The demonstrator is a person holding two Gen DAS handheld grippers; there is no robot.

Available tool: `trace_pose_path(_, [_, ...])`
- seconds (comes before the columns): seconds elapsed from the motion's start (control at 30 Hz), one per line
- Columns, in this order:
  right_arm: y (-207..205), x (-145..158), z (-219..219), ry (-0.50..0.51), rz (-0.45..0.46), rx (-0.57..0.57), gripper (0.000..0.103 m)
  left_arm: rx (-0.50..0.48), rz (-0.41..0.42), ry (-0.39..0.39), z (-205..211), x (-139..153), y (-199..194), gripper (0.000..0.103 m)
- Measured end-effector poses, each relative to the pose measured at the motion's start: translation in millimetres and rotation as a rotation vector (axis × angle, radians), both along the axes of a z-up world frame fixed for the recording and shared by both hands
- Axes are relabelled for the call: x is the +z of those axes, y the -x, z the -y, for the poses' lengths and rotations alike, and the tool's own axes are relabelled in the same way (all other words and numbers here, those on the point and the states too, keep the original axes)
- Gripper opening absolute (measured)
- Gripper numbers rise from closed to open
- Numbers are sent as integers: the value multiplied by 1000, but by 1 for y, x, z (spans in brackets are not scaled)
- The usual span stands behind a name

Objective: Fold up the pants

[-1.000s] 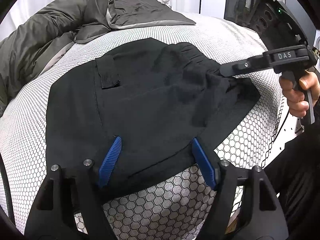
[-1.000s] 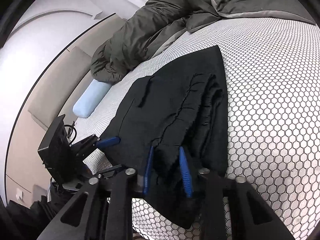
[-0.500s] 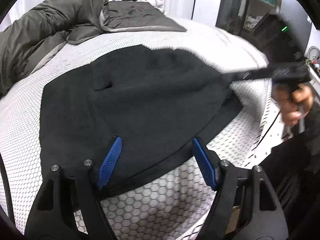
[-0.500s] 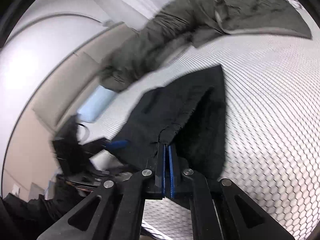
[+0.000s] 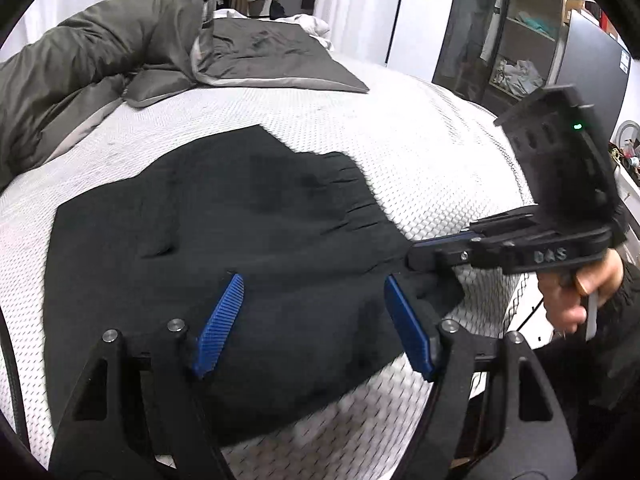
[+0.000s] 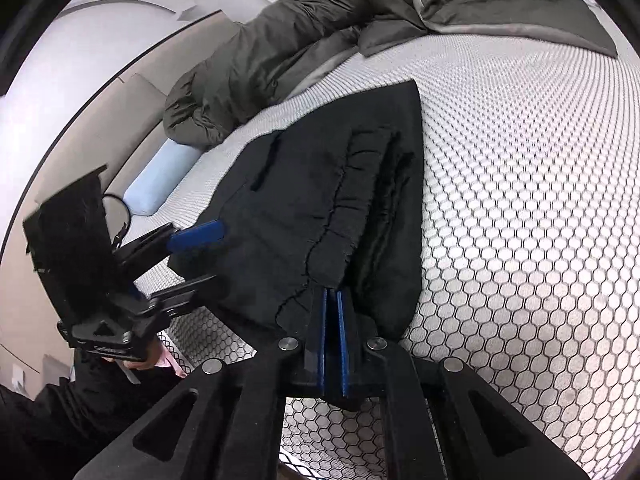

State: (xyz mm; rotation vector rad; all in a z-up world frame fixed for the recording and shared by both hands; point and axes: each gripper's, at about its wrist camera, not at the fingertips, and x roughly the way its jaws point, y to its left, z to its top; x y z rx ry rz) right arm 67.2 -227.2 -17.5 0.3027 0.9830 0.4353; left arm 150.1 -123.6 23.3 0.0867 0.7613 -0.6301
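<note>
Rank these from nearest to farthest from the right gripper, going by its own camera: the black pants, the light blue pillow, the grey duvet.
1. Black pants: clamped in the right gripper, at the waistband end.
2. Light blue pillow: off to the left, at the mattress edge.
3. Grey duvet: bunched along the far side of the bed, beyond both.

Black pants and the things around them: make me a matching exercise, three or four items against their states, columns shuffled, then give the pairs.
Column one:
1. black pants
2. left gripper
3. right gripper
4. grey duvet

Column two:
A. clamped shut on the pants' elastic waistband
B. bunched up at the far side of the bed
C. jaws apart, over the pants
D. lying partly folded on the honeycomb mattress

Pairs: 1-D, 2-C, 3-A, 4-B
</note>
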Motion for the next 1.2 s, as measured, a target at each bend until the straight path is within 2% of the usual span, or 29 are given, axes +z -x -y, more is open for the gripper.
trace_pose_path(0.1, [5, 10, 7, 7, 53, -44, 20, -18, -3, -54, 25, -10, -5, 71])
trace_pose_path(0.17, [4, 16, 15, -7, 85, -86, 22, -23, -16, -79, 33, -17, -5, 71])
trace_pose_path(0.33, [-28, 15, 22, -45, 78, -154, 27, -4, -59, -41, 30, -27, -12, 76])
trace_pose_path(0.5, [-70, 4, 26, -108, 48, -198, 26, 9, -66, -42, 29, -32, -15, 77])
trace_pose_path(0.53, [-76, 2, 25, -102, 47, -204, 18, 12, -71, -39, 27, -33, -16, 77])
trace_pose_path(0.63, [-86, 5, 23, -118, 60, -229, 13, 21, -86, -32, 27, -35, -19, 77])
trace_pose_path(0.7, [-91, 4, 22, -91, 55, -245, 13, 18, -87, -37, 28, -36, -20, 77])
trace_pose_path(0.77, [-98, -4, 22, -20, 33, -269, 13, 16, -85, -48, 28, -37, -19, 77])
trace_pose_path(0.87, [-99, -11, 30, -44, 8, -280, 15, 17, -82, -52, 28, -37, -18, 77])
trace_pose_path(0.9, [-96, -9, 33, -56, 11, -283, 19, 15, -82, -53, 28, -36, -18, 77])
trace_pose_path(0.97, [-87, 2, 39, -64, 31, -299, 20, 13, -82, -54, 28, -36, -17, 77])
trace_pose_path(1.07, [-71, 25, 37, -50, 115, -304, 20, 15, -79, -58, 29, -35, -16, 77])
trace_pose_path(1.13, [-63, 38, 26, -42, 162, -253, 20, 15, -82, -55, 29, -35, -18, 78])
trace_pose_path(1.2, [-61, 43, 6, 23, 187, -179, 20, 15, -82, -53, 28, -34, -16, 78])
